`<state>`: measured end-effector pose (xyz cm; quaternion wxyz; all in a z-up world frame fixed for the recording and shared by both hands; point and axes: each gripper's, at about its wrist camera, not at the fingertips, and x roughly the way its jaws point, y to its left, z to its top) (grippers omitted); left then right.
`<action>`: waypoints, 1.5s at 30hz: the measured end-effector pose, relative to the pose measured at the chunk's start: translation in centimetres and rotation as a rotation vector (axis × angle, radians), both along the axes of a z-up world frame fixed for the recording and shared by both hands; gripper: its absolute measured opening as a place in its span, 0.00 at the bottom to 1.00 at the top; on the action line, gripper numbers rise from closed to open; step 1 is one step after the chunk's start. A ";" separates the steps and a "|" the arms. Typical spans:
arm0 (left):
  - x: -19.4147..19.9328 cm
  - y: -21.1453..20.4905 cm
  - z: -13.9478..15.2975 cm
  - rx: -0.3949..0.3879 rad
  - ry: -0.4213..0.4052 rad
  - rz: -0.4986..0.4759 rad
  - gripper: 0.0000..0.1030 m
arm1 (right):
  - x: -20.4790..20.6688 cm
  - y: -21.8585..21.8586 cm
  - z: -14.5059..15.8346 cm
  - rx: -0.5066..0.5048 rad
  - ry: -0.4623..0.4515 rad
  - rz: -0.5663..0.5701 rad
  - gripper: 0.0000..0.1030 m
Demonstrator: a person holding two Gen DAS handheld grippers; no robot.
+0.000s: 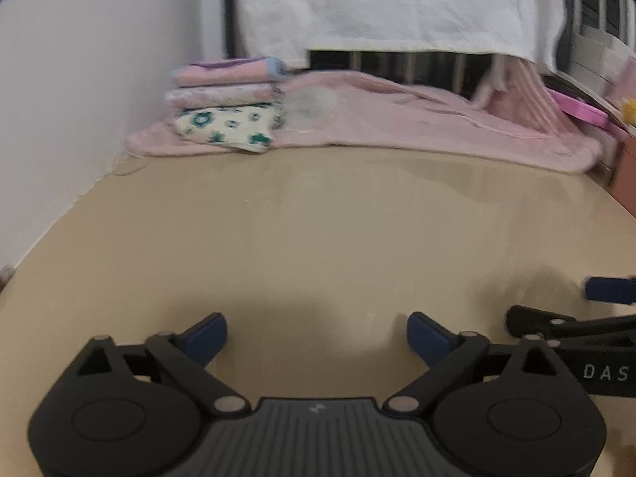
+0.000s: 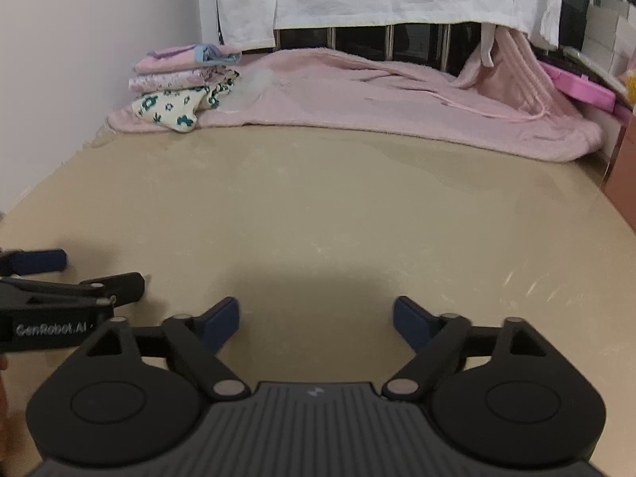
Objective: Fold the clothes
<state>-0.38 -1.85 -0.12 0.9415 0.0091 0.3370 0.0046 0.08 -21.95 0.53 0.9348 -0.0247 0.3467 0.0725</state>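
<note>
From the left wrist, the left gripper (image 1: pixel 317 336) hangs with jaws spread, holding nothing, over the bare near part of the worktop (image 1: pixel 318 218); a stack of folded clothes (image 1: pixel 228 107) sits at the far left corner on a spread pink garment (image 1: pixel 437 127) along the far edge. From the right wrist, the right gripper (image 2: pixel 316 322) is likewise agape and empty; no containers show. Judging by this, one fold is finished; next calls for reaching the pink garment's near hem.
</note>
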 end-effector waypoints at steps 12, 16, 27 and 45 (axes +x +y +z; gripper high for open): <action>0.3 0.2 0.0 -0.003 0.003 0.001 1.00 | 0.5 0.0 -0.5 0.008 -0.003 -0.045 0.99; 0.0 0.1 0.0 -0.005 0.004 -0.029 1.00 | 0.2 -0.3 -0.6 0.011 -0.004 -0.046 0.99; -0.3 0.1 0.0 -0.009 0.004 -0.044 1.00 | -0.5 -0.1 -0.6 0.005 -0.005 -0.067 0.99; -0.4 -0.1 -0.1 -0.008 0.006 -0.037 1.00 | -0.8 0.0 -0.6 0.009 -0.005 -0.066 0.99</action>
